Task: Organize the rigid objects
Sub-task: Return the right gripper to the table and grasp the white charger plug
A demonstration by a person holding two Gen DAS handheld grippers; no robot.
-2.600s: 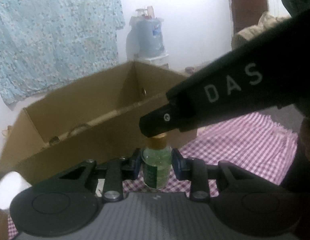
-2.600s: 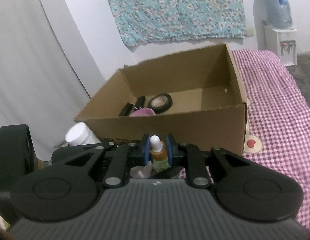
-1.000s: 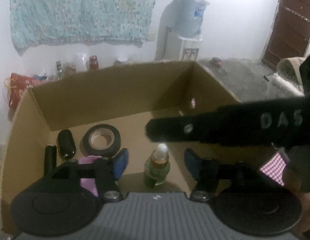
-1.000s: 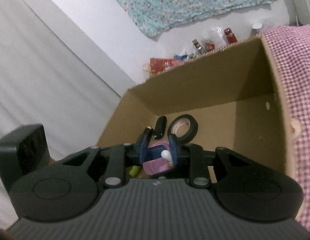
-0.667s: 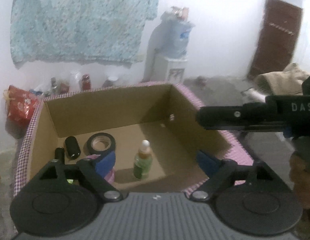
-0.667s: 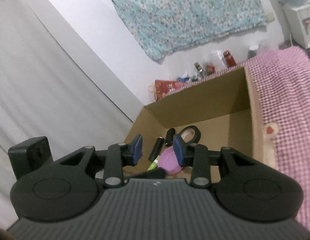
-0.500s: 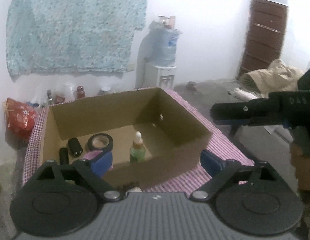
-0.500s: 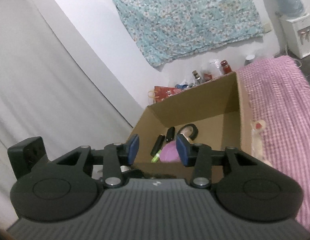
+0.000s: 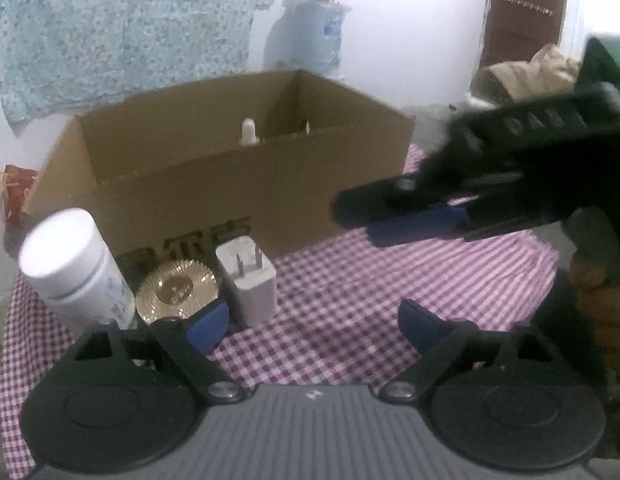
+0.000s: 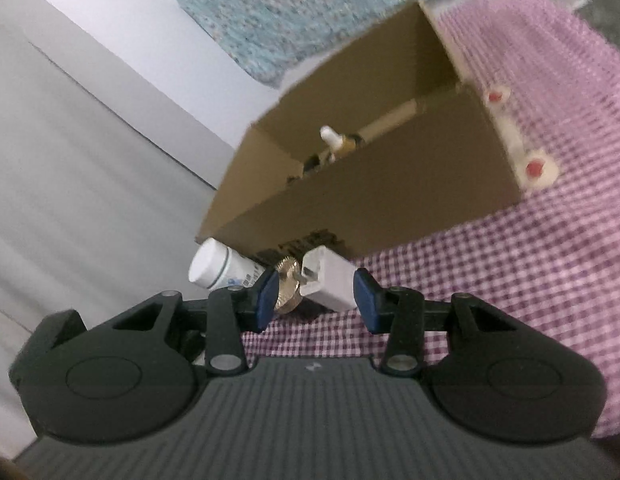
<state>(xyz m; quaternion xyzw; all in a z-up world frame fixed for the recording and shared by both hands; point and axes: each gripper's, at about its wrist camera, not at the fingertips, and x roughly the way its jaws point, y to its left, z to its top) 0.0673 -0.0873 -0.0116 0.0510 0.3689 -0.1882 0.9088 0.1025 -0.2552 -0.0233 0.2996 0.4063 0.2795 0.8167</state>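
Checked purple-and-white cloth (image 9: 342, 304) covers the bench, with a floral sheet (image 9: 126, 28) pinned on the wall behind and a water dispenser (image 9: 314, 28) in the corner. The dropper bottle (image 9: 249, 132) that both tools were carrying a couple of seconds ago now stands inside the cardboard box (image 9: 230, 184) — only its white cap shows above the near wall — so that item looks done. Since then both tools have pulled out of the box and dropped low over the cloth in front of it.

The left tool (image 9: 306, 326) is spread wide and holds nothing. The right tool (image 10: 314, 294) is also open and empty, though less widely, and its blue pads now frame the white plug adapter (image 10: 328, 280) without visibly touching it (in the left view the right tool is a blurred dark shape, so it is probably moving).

Three things remain on the bench, just beside the box's front wall: the white pill bottle (image 9: 70, 264), a gold ribbed lid (image 9: 176, 292), and the adapter, prongs up. The adapter looks like the next pick; the gold lid sits very close to the right tool's left pad and could get nudged.
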